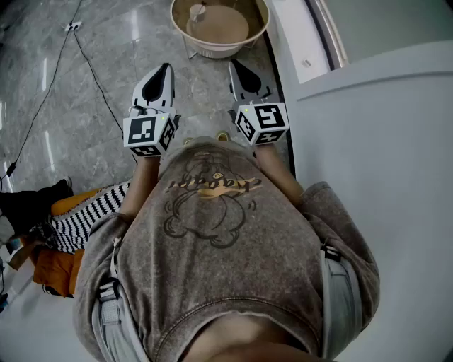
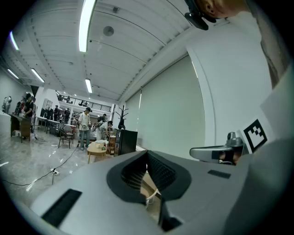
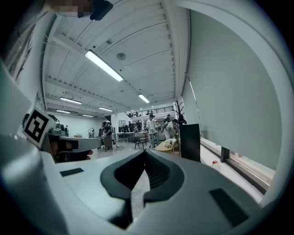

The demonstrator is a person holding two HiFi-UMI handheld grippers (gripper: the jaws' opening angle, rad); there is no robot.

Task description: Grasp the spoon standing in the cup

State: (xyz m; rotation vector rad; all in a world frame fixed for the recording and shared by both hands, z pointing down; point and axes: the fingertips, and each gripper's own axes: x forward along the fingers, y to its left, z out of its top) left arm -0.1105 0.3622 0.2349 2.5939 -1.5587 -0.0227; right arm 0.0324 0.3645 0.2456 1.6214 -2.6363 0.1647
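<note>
The left gripper (image 1: 166,69) and the right gripper (image 1: 234,67) are both closed and empty. No spoon or cup shows clearly. A small white thing (image 1: 197,11) on the round table (image 1: 219,49) may be them. A spoon is likely light, hard and slippery, so its handle looks best to pinch.

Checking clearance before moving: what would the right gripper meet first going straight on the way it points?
Probably nothing close: the right gripper, jaws shut, points level over open floor toward distant people. The round table seems to lie below its line, though height is unclear.
</note>
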